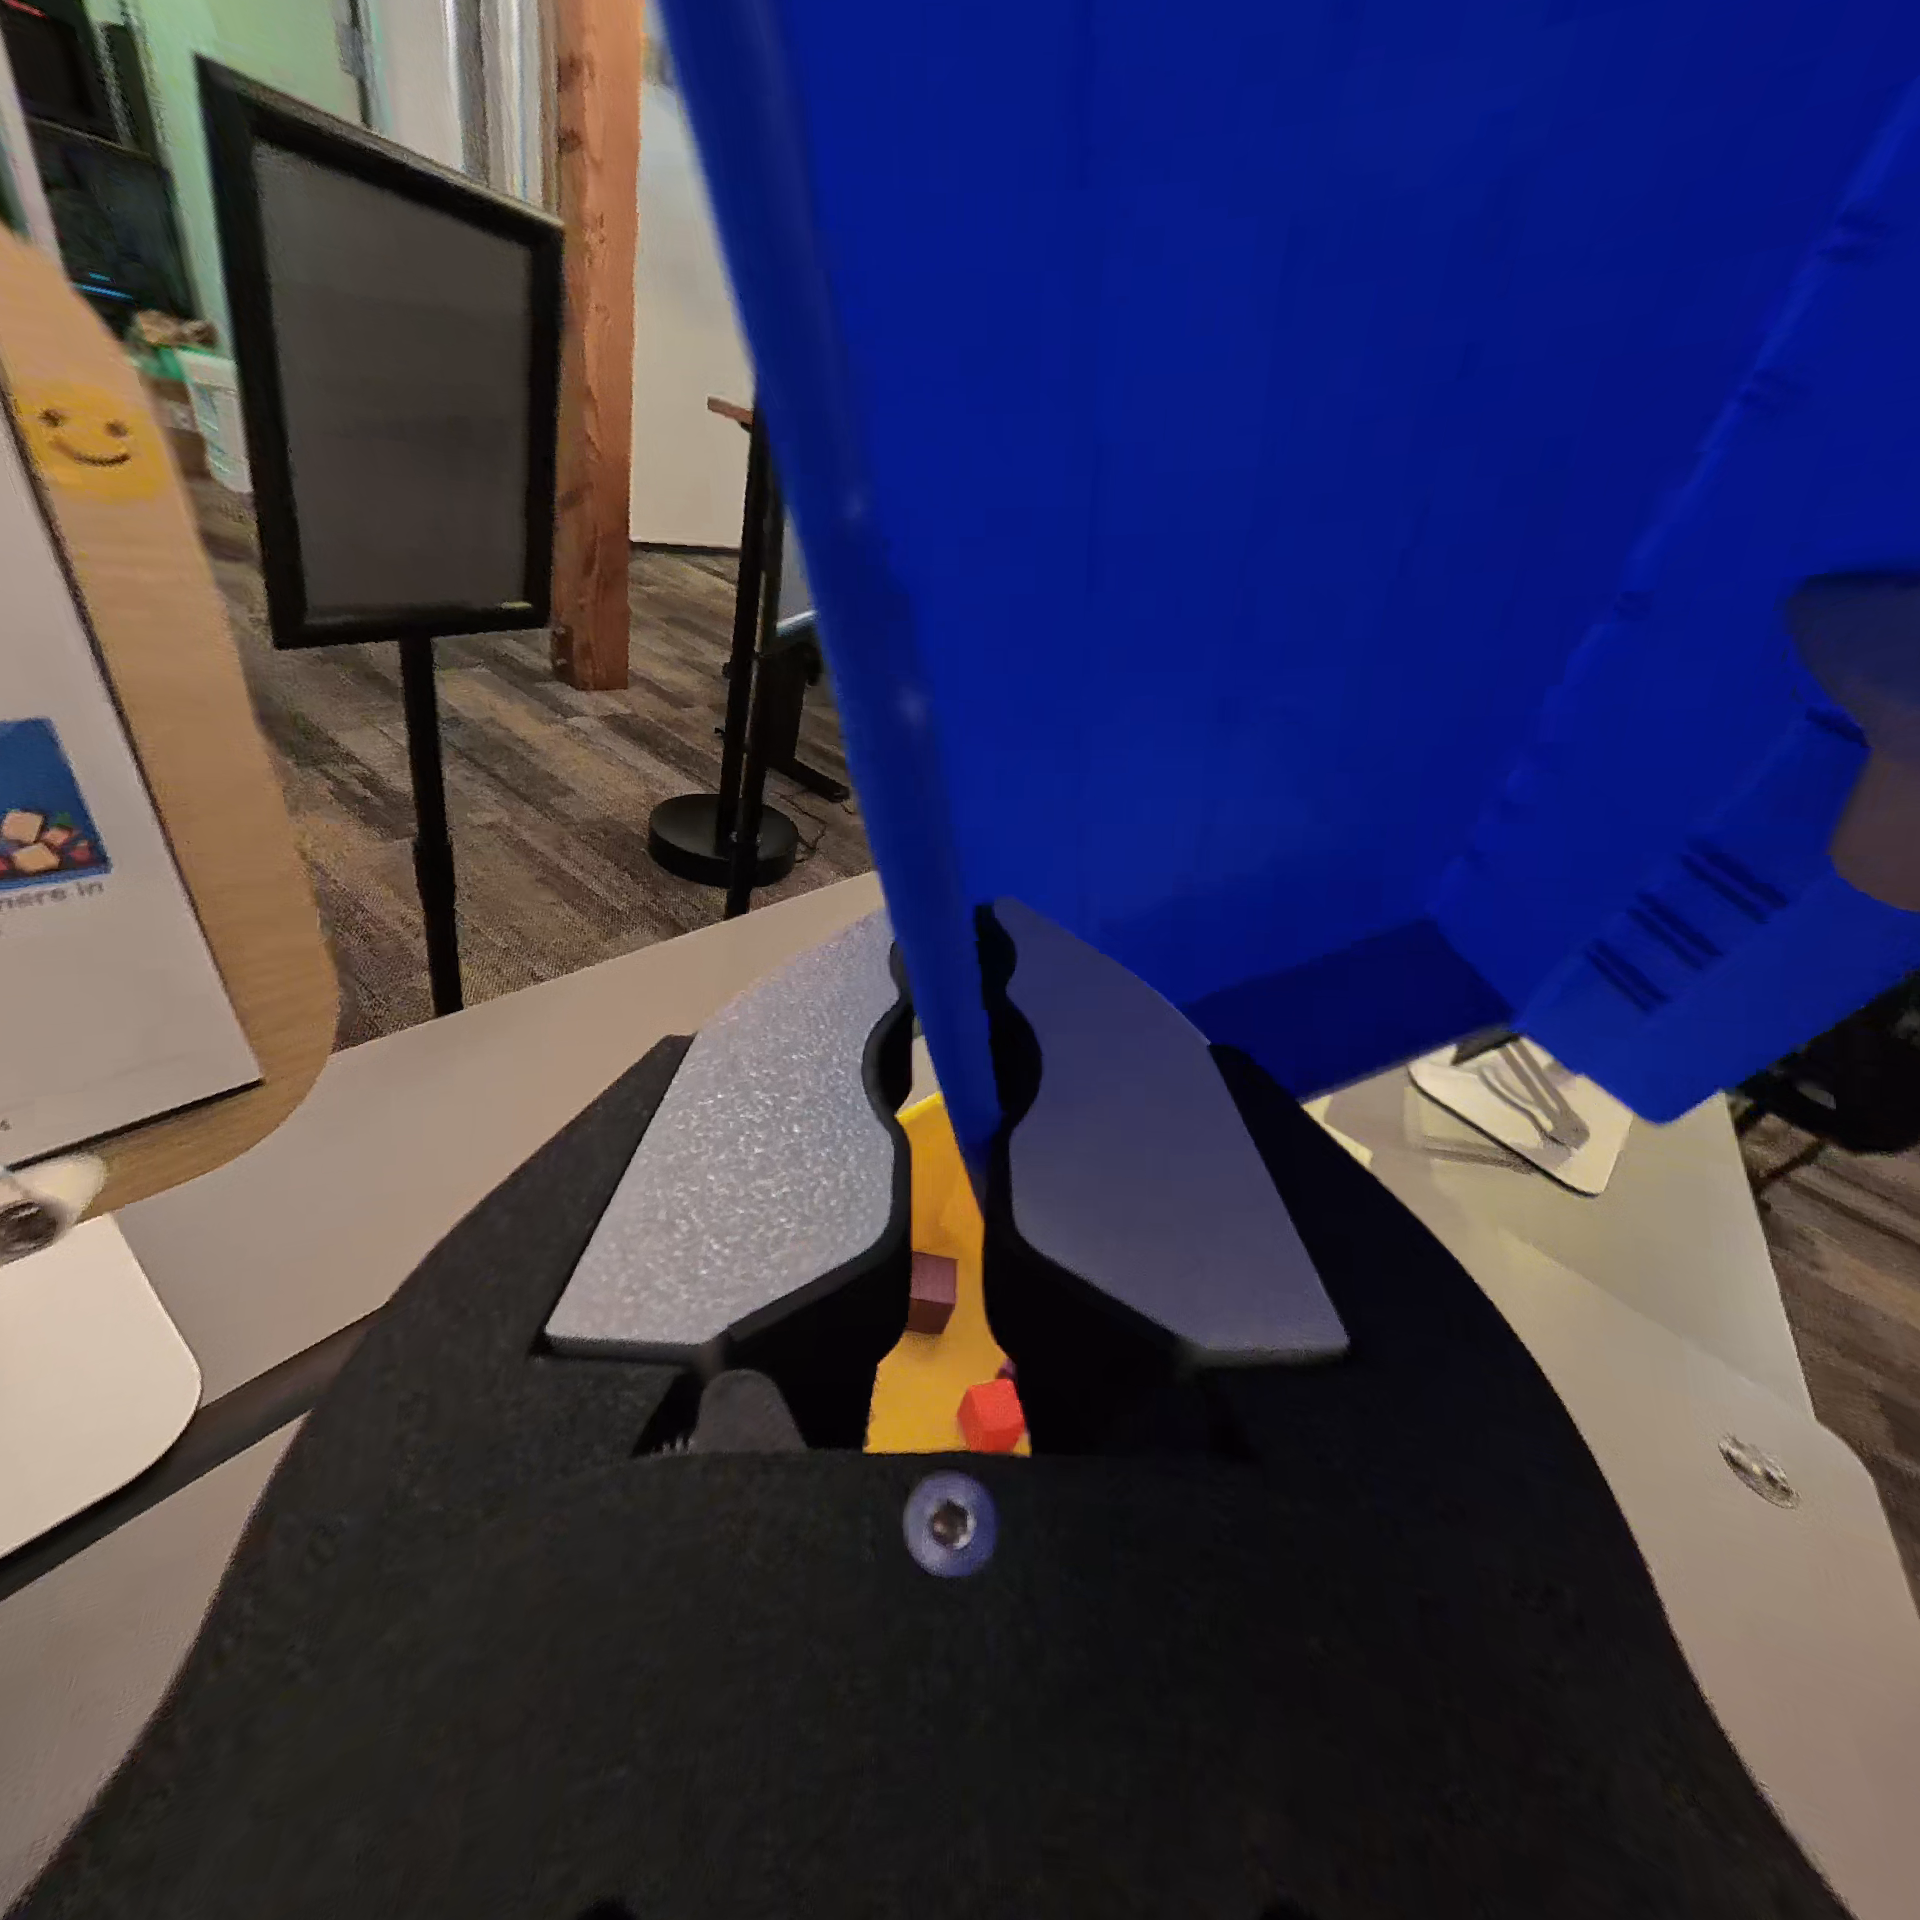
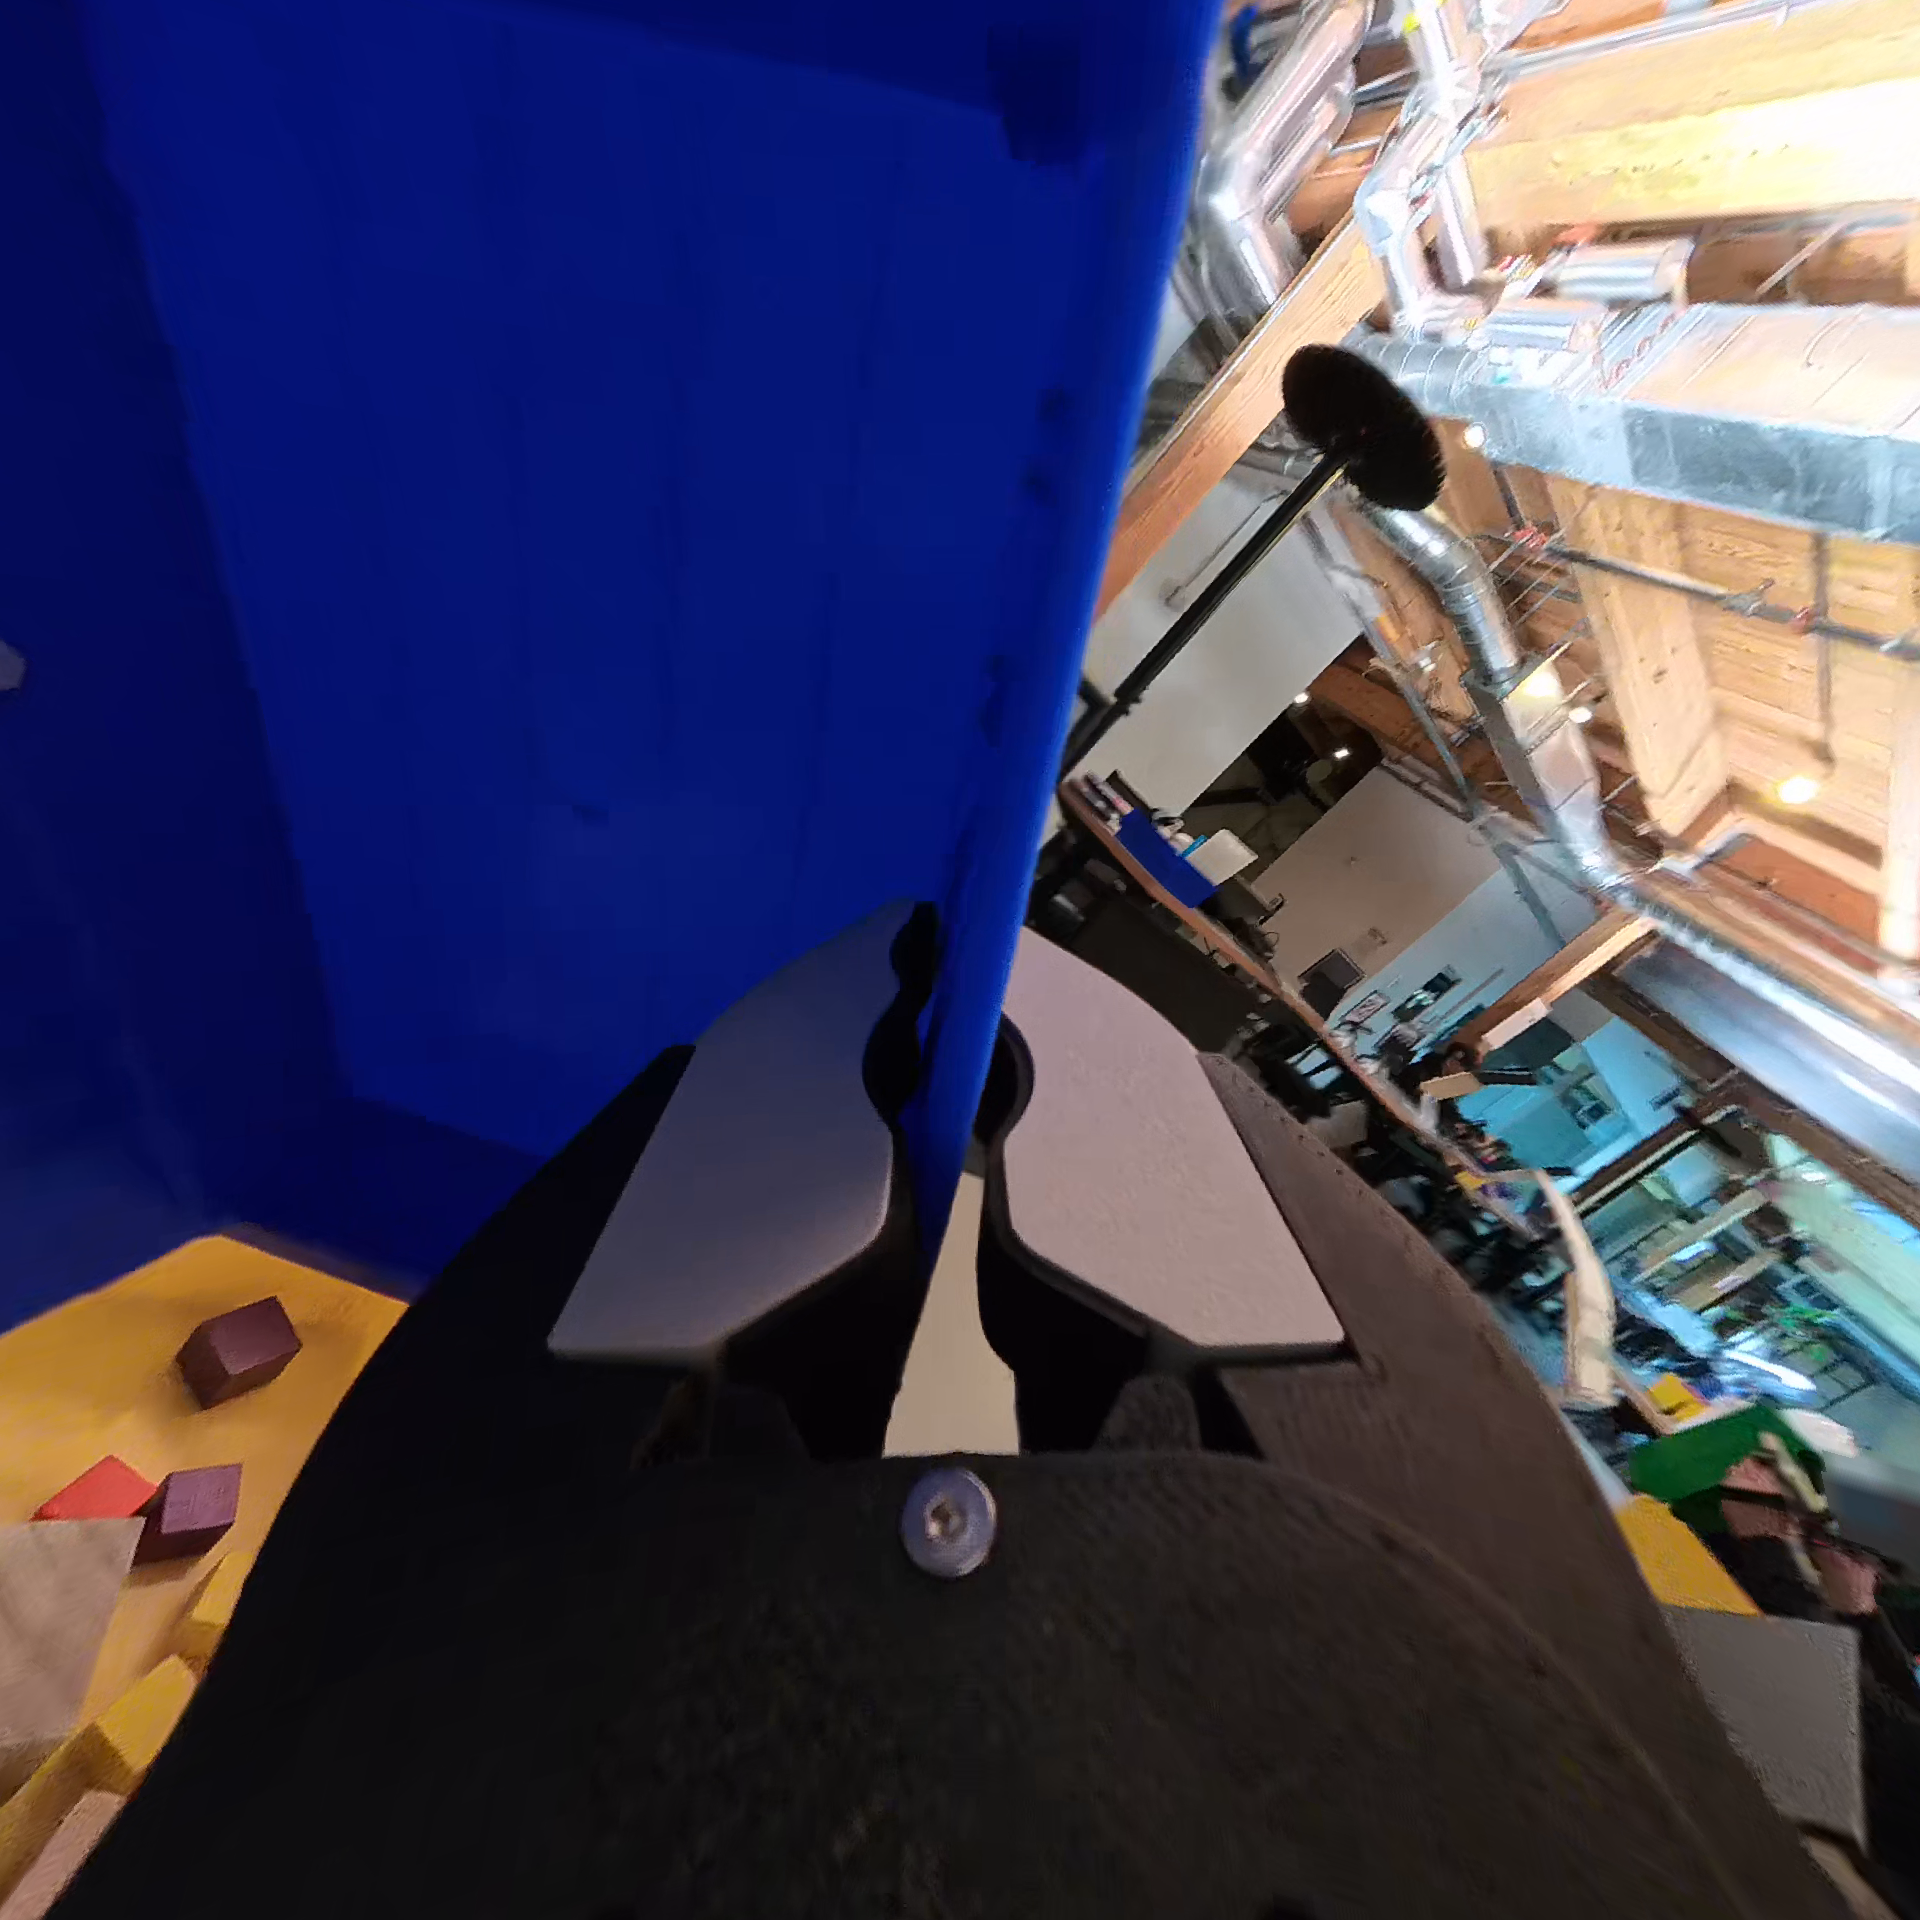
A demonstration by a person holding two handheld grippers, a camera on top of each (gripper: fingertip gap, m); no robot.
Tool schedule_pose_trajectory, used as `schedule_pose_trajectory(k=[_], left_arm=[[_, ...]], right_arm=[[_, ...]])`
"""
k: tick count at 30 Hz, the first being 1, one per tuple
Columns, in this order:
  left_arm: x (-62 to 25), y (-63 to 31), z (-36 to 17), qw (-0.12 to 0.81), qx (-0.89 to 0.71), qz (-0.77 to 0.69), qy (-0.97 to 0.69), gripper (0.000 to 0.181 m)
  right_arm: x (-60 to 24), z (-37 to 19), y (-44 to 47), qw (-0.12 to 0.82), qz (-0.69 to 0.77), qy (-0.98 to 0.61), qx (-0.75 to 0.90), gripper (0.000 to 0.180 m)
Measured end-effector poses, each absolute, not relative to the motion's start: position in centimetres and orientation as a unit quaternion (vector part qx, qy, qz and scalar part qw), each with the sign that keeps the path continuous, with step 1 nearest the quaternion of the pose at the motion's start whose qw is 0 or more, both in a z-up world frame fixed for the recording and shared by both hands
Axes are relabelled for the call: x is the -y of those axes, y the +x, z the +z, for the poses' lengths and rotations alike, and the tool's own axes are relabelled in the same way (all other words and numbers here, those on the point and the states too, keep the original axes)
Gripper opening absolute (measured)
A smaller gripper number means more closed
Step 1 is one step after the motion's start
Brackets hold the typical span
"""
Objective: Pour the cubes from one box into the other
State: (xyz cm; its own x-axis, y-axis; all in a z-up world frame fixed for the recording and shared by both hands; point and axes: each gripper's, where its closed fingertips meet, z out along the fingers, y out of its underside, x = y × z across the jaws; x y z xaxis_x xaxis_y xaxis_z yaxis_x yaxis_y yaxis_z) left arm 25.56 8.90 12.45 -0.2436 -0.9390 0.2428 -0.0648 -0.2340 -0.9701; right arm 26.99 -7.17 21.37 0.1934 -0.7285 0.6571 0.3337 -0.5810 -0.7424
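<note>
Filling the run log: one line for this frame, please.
phase: pouring | left gripper: shut on blue box wall | right gripper: shut on opposite wall | blue box: tipped over yellow box | cubes: in yellow box

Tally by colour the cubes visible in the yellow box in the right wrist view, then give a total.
Cubes lying in the yellow box, under the tipped blue box:
Maroon cube: 1
Red cube: 1
Purple cube: 1
Yellow cubes: at least 2, hard to tell against the yellow floor
Total: at least 5; more may hide behind the gripper.
</note>
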Motion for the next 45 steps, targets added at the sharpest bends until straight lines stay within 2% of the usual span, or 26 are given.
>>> schedule_pose_trajectory(k=[3,4,5,6,8,10,12,14,15,16,17,18,20,22,27,28,29,31,36,45], left_arm=[[-4.9,25.2,13.2,0.297,-0.563,-0.602,-0.482,0.027],[-3.6,24.9,12.9,0.263,-0.585,-0.587,-0.495,0.043],[-2.6,24.4,12.5,0.228,-0.601,-0.57,-0.511,0.069],[-1.6,23.5,12.3,0.196,-0.614,-0.562,-0.518,0.072],[-0.9,21.6,11.5,0.16,-0.623,-0.554,-0.528,0.061],[-2.8,20.8,9.5,0.18,-0.629,-0.513,-0.556,0.057],[-6.1,20.5,5.5,0.202,-0.65,-0.421,-0.6,0.058],[-8.7,18.9,-0.3,0.144,-0.676,-0.288,-0.663,0.059],[-9.0,17.9,-2.6,0.091,-0.68,-0.247,-0.685,0.047],[-9.2,17.4,-4.1,0.061,-0.672,-0.229,-0.702,0.029],[-9.1,17.5,-4.9,0.05,-0.663,-0.235,-0.709,0.019],[-9.3,17.9,-5.2,0.057,-0.657,-0.243,-0.711,0.019],[-9.6,18.5,-5.5,0.073,-0.653,-0.243,-0.713,0.026],[-8.9,18.6,-5.9,0.056,-0.652,-0.237,-0.718,0.044],[-8.4,17.6,-9.0,0.004,-0.669,-0.132,-0.731,0.047],[-8.2,17.3,-9.5,-0.012,-0.665,-0.118,-0.737,0.056],[-7.9,17.2,-9.8,-0.031,-0.656,-0.117,-0.745,0.051],[-6.8,17.4,-10.1,-0.072,-0.649,-0.138,-0.745,0.026],[-10.1,16.4,-10.6,-0.062,-0.646,-0.091,-0.756,0.008],[-20.2,9.2,-10.4,-0.075,-0.601,-0.092,-0.79,0.008]], right_arm=[[9.1,23.2,29.9,0.438,-0.537,-0.696,-0.188,0.006],[10.0,23.3,31.3,0.43,-0.493,-0.727,-0.209,0.005],[11.2,23.1,32.6,0.416,-0.447,-0.756,-0.235,0.006],[12.8,22.4,33.9,0.385,-0.408,-0.784,-0.264,0.007],[16.6,20.5,35.7,0.312,-0.356,-0.825,-0.309,0.007],[20.6,18.3,36.9,0.248,-0.329,-0.845,-0.342,0.007],[24.3,16.0,37.6,0.191,-0.319,-0.854,-0.364,0.007],[27.3,13.4,38.0,0.144,-0.307,-0.862,-0.376,0.007],[28.5,12.2,38.1,0.126,-0.303,-0.865,-0.379,0.007],[29.6,11.1,38.3,0.115,-0.298,-0.866,-0.384,0.007],[30.4,10.1,38.4,0.107,-0.294,-0.867,-0.388,0.007],[31.0,9.1,38.5,0.101,-0.291,-0.868,-0.389,0.007],[31.8,7.5,38.5,0.096,-0.281,-0.872,-0.388,0.007],[32.2,6.3,38.6,0.096,-0.272,-0.875,-0.388,0.007],[32.1,4.7,38.8,0.105,-0.257,-0.878,-0.39,0.007],[31.9,4.5,38.9,0.106,-0.255,-0.878,-0.39,0.007],[31.8,4.4,38.8,0.108,-0.252,-0.879,-0.391,0.007],[31.4,4.1,38.7,0.109,-0.242,-0.879,-0.396,0.007],[30.0,2.4,37.8,0.122,-0.18,-0.877,-0.429,0.007],[22.2,-3.7,34.7,0.173,-0.004,-0.874,-0.454,0.007]])
